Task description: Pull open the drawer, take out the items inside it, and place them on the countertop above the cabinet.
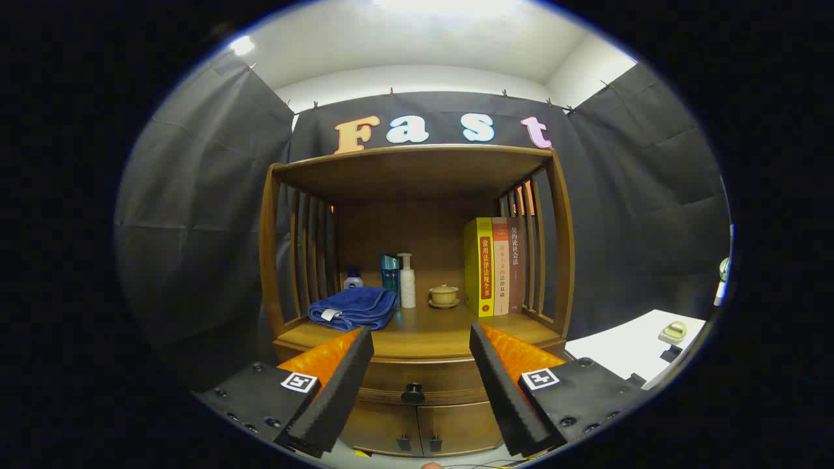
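A wooden cabinet stands ahead of me against the booth's wall. Its drawer [423, 378] is shut, with a dark round knob [412, 393] at its middle, seen between my two fingers and some way beyond them. Above the drawer lies the countertop [427, 332], a wooden shelf under a roofed frame with slatted sides. My gripper [421, 342] is open, nothing between its fingers, held back from the cabinet. What lies inside the drawer is hidden.
On the countertop are a folded blue towel [354, 307], a small bottle [352, 280], a teal bottle [389, 271], a white pump bottle [407, 281], a lidded cup on a saucer [444, 295] and three upright books [495, 266]. Two small doors [420, 426] sit below the drawer. A white table [635, 348] stands at right.
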Available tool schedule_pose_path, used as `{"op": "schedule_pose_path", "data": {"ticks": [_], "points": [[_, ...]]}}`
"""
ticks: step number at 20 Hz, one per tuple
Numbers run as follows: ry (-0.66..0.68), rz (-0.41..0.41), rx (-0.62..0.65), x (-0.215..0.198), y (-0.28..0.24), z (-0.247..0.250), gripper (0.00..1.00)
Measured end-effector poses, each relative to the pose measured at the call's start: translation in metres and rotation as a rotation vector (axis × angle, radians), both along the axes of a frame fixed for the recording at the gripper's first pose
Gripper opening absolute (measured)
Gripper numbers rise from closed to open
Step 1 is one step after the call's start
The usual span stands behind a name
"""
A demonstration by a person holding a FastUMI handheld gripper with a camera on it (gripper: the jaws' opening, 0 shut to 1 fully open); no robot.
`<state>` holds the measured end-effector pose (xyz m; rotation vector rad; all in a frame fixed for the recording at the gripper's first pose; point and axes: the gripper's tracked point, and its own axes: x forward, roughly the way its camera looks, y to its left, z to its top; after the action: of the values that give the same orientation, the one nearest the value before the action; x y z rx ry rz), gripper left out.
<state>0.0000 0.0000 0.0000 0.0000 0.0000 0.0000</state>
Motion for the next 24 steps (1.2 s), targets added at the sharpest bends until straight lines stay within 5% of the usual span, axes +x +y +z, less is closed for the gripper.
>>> {"op": "schedule_pose_path", "data": {"ticks": [24], "points": [[0.033, -0.001, -0.012, 0.016, -0.004, -0.027, 0.98]]}}
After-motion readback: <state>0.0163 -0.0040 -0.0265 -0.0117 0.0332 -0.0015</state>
